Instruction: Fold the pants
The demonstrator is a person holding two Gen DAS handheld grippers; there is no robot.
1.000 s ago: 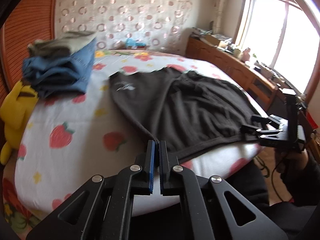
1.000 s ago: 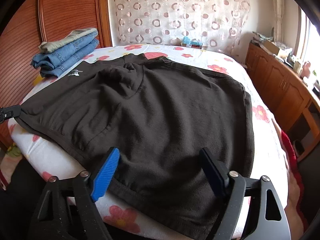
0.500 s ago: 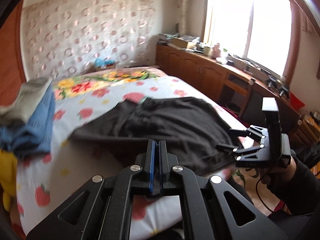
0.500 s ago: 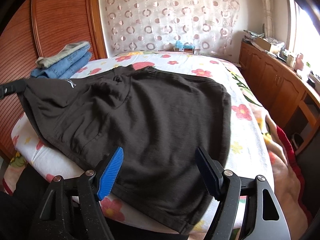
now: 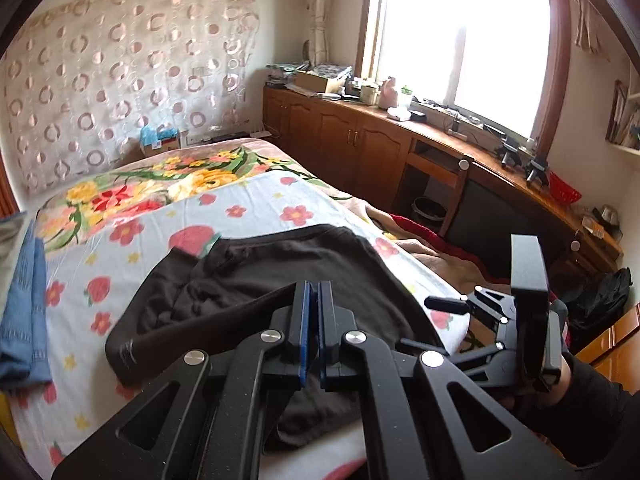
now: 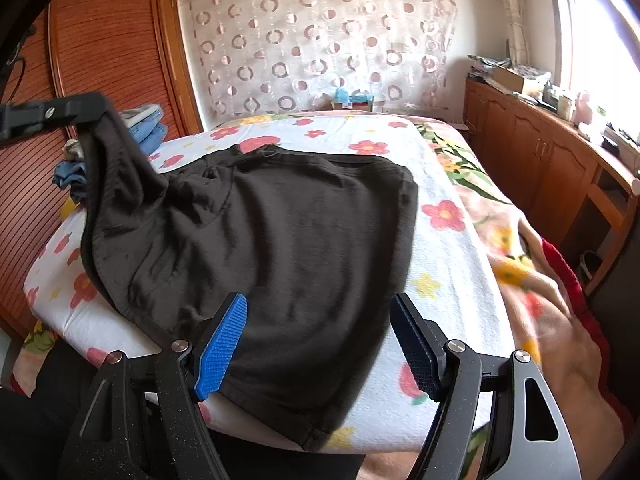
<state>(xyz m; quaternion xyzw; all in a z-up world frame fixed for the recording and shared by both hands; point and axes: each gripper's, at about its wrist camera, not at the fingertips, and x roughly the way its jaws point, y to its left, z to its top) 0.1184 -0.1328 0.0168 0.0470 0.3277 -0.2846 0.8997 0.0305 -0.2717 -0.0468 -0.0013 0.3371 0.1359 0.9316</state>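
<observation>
Dark brown pants (image 6: 300,220) lie spread on the flowered bed sheet (image 6: 440,280). At the upper left of the right wrist view, my left gripper (image 6: 100,106) is shut on their left corner and holds it up off the bed, so the cloth hangs from it in a steep fold. In the left wrist view the pants (image 5: 248,280) rise to my left gripper (image 5: 314,286), whose blue pads meet on the fabric. My right gripper (image 6: 318,304) is open just above the pants' near edge, its pads clear of the cloth. It also shows at the right as the right gripper (image 5: 424,324).
A stack of folded jeans (image 6: 148,132) lies at the bed's far left by the wooden wardrobe (image 6: 100,40). Wooden cabinets (image 5: 360,140) under a window run along the right. A red and peach blanket (image 6: 560,300) hangs off the bed's right side.
My left gripper has lifted the pants' left corner off the bed and carried it up and to the right over the rest. The right gripper has only shifted a little.
</observation>
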